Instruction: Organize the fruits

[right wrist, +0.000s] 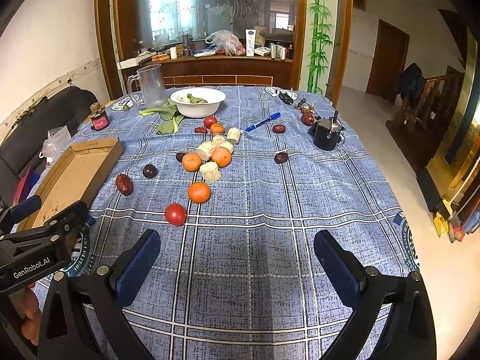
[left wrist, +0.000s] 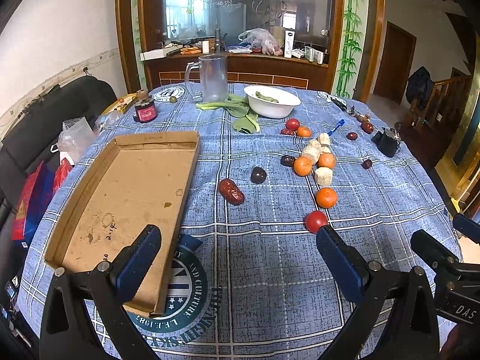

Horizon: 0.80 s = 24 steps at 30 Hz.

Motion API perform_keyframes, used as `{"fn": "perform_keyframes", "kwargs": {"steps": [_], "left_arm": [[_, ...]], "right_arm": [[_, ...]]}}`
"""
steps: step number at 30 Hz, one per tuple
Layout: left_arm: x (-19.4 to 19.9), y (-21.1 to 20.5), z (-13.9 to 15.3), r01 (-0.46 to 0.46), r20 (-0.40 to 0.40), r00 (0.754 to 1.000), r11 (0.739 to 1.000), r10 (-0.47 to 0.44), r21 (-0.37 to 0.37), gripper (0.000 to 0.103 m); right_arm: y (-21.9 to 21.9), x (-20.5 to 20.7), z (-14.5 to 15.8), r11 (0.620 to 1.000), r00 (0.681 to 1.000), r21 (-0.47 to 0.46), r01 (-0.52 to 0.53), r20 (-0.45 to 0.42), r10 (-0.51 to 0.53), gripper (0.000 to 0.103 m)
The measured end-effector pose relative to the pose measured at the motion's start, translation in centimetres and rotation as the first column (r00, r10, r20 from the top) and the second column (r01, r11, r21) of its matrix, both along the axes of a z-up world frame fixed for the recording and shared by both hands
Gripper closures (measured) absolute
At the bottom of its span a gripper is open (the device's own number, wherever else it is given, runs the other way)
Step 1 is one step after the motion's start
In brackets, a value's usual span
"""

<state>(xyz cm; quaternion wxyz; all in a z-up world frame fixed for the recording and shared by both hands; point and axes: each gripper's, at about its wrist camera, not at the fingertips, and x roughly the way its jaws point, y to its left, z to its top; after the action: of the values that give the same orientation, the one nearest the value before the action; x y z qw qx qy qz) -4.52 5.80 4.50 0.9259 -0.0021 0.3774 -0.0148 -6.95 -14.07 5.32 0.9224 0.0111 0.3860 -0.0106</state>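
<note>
**Black gripper frames, blue pads**

Each gripper is built from black angular arms joined by silver screws. The left gripper and right gripper are fitted with ribbed blue pads. White "GenRobot.AI" lettering is printed on one body.

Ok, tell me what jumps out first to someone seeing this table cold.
The scatter of bright fruit across the middle of the blue plaid tablecloth: oranges, red tomatoes and dark dates, mixed with pale cut chunks. Next, the empty cardboard tray at the table's left edge, beside the fruit. Both open grippers, left gripper and right gripper, hover at the near edge, holding nothing.
</note>
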Motion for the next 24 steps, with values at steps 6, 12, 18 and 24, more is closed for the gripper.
{"fn": "perform_keyframes", "kwargs": {"steps": [6,12,18,24], "left_arm": [[0.4,-0.1,-0.3,-0.008,-0.008,1.000,1.000,0.008,0.000,0.000],[1.4,-0.1,-0.9,-0.021,-0.037,0.999,1.000,0.021,-0.003,0.000],[2.6,0.7,-1.7,-0.048,-0.063,0.997,0.999,0.048,0.008,0.000],[3.3,2.6,-2.5,-0.081,-0.099,0.992,0.997,0.083,0.019,0.000]], "right_arm": [[-0.3,0.6,-0.3,1.000,1.000,0.010,-0.006,-0.002,0.006,0.000],[-0.5,1.4,-0.6,1.000,1.000,0.008,-0.017,-0.010,0.017,0.000],[-0.4,2.9,-1.5,0.999,0.998,0.017,-0.049,-0.036,0.050,0.000],[1.2,5.8,-4.1,0.980,0.975,0.074,-0.182,-0.118,0.190,0.000]]}}
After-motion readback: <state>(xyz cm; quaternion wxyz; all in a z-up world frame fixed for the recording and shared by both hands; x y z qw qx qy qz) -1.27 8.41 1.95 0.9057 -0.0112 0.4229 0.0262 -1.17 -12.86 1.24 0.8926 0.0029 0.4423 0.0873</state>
